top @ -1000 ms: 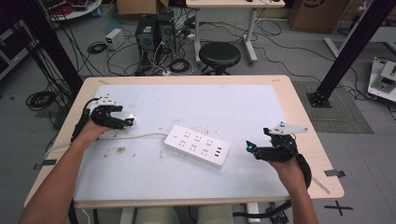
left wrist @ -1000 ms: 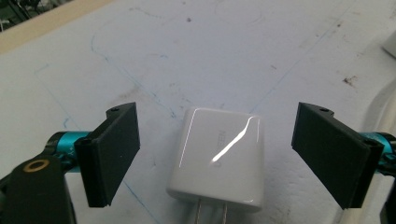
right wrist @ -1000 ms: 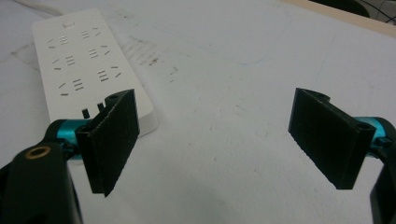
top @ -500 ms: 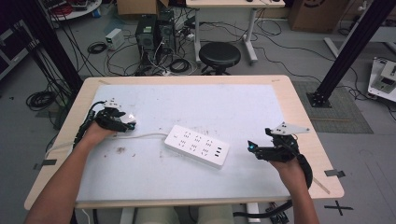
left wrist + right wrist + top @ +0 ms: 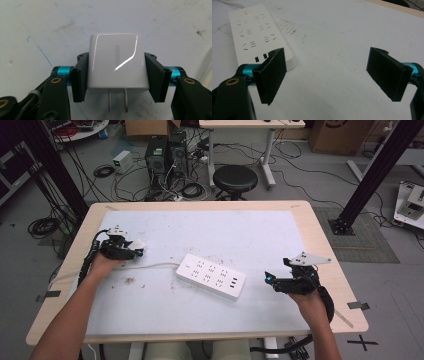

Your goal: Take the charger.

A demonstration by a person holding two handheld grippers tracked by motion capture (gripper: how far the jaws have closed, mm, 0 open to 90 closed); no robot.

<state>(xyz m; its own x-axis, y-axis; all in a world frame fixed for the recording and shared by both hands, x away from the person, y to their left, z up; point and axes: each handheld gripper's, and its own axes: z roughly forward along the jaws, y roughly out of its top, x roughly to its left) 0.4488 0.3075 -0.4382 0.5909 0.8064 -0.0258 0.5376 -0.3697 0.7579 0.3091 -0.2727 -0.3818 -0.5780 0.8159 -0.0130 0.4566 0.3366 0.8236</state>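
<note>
White charger (image 5: 116, 65) sat clamped between the fingers (image 5: 80, 77) of the left gripper (image 5: 134, 251), which had just closed on its sides, prongs toward the camera. It lay well left of the power strip (image 5: 212, 275). Right of that strip, the right gripper (image 5: 329, 75) hung above the surface (image 5: 200, 230), its fingers spread and empty.

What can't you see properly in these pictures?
- White square plastic charger: its sides are covered by the left hand-held gripper pads in the left gripper view; the two metal prongs run close to the bottom edge.
- White plastic power strip: its near corner sits behind a jaw in the right gripper view.
- Same strip's white cord: from the high view, too thin to follow past the left hand.
</note>
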